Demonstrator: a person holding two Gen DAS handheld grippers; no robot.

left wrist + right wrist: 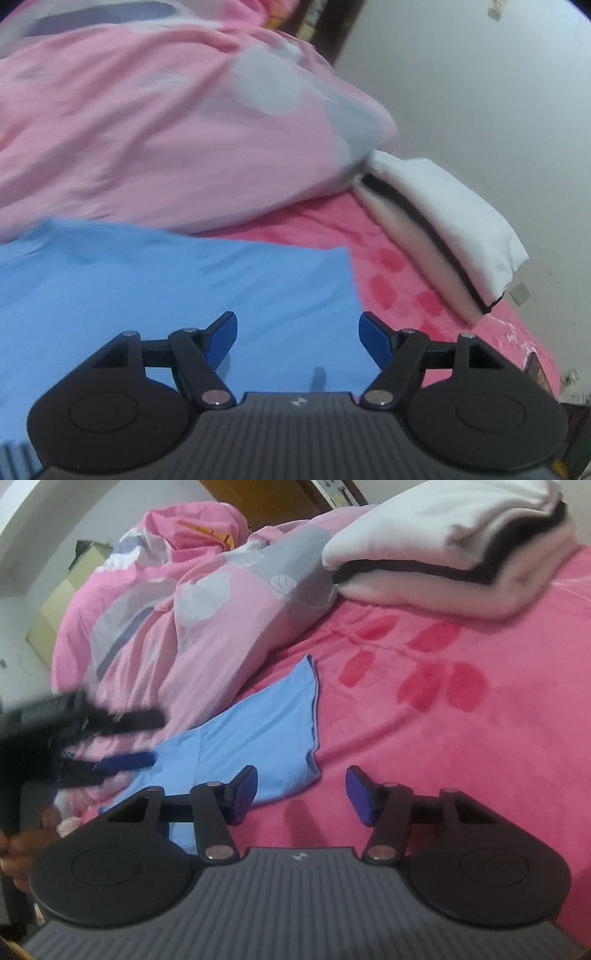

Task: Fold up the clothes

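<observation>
The left gripper (298, 339) has its blue-padded jaws spread apart with nothing between them; it hangs above the blue garment (177, 295), close over the cloth, with no contact visible. The right gripper (301, 794) also stands with its jaws apart and empty, one pad over the garment's near edge, the other over bare pink bedsheet (461, 746).

In the right wrist view the left gripper (125, 738) shows at the left as a dark blur, its fingers reaching over the garment's left part beside the crumpled pink duvet (207, 627).

The blue garment (258, 734) is a plain light-blue cloth, lying mostly flat on the bed with soft creases and one seam or fold line down its left part. Its right edge is hemmed and fairly straight. Its long axis runs from the near left side of the bed toward the far middle, where it narrows to a pointed corner aimed at the folded stack. Its left side lies against the duvet's foot.

At the bed's far right corner sits a stack of folded white clothes (461, 554) with a dark layer between them, well apart from the blue garment. The sheet between bears red leaf prints.
</observation>
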